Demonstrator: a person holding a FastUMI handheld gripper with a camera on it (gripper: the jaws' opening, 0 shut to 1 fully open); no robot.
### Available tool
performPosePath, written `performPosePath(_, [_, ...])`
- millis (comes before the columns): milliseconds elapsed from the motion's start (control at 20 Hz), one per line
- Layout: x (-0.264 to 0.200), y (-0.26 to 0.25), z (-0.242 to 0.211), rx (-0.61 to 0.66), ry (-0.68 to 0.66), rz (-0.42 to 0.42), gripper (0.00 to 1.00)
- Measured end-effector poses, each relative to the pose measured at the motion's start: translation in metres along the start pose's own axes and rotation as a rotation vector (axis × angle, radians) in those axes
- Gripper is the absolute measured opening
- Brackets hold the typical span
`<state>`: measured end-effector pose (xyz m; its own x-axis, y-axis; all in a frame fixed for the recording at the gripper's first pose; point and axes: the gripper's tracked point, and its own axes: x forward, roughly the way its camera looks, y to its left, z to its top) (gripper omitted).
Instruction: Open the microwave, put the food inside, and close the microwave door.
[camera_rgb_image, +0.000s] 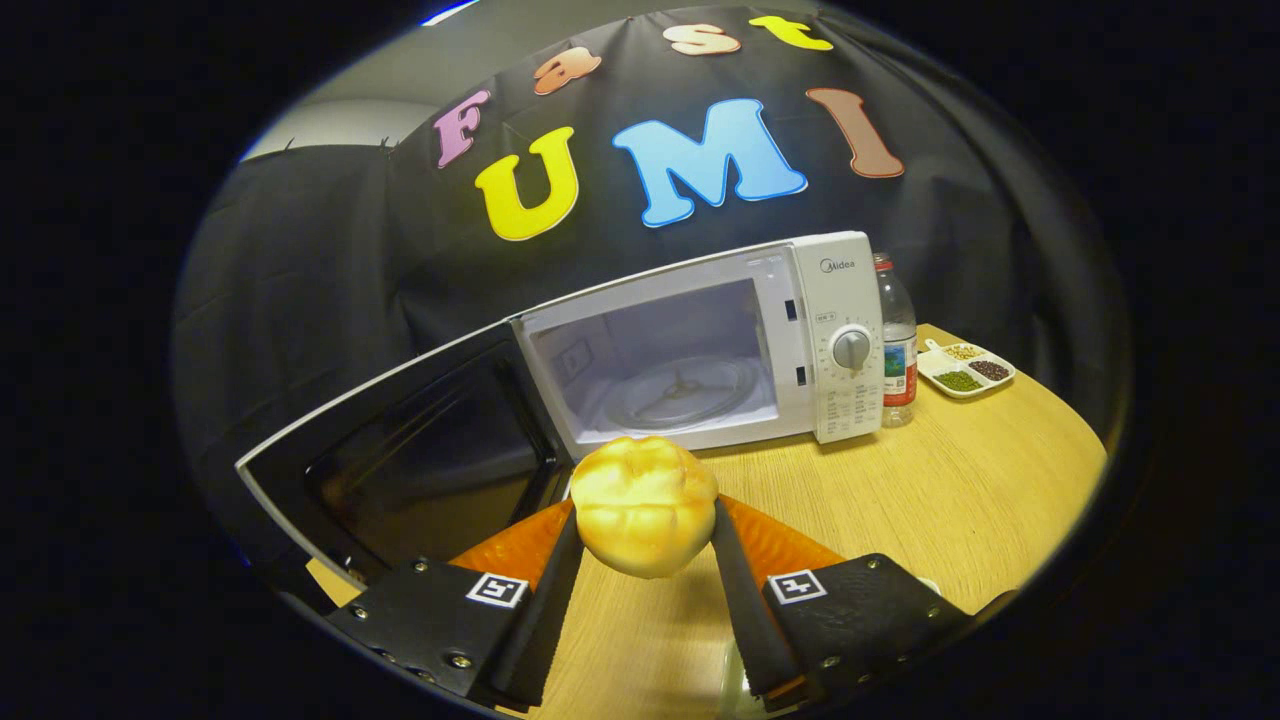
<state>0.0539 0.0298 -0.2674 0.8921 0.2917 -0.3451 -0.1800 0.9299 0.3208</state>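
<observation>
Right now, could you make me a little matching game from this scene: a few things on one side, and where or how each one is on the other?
Things:
1. golden round bread bun
2. white microwave's dark-windowed door
3. clear plastic water bottle
4. white divided dish of beans

Places or states:
A. swung wide open
B. standing against the microwave's dial side
C. pinched between the hand-held gripper's fingers
D. on the wooden table beyond the bottle

Pairs: 1-C, 2-A, 3-B, 4-D
</observation>
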Motion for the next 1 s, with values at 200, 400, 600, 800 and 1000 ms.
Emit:
performPosePath(200, [0.048,-0.003,0.018,0.033,-0.034,-0.033,0.72])
performPosePath(400, [0.099,-0.008,0.023,0.062,-0.033,-0.068,0.72])
performPosePath(600, [0.141,-0.01,0.031,0.052,-0.03,-0.121,0.72])
performPosePath(800, [0.188,0.004,0.035,-0.004,-0.023,-0.104,0.72])
performPosePath(1000, [0.222,0.01,0.026,-0.024,-0.026,-0.098,0.72])
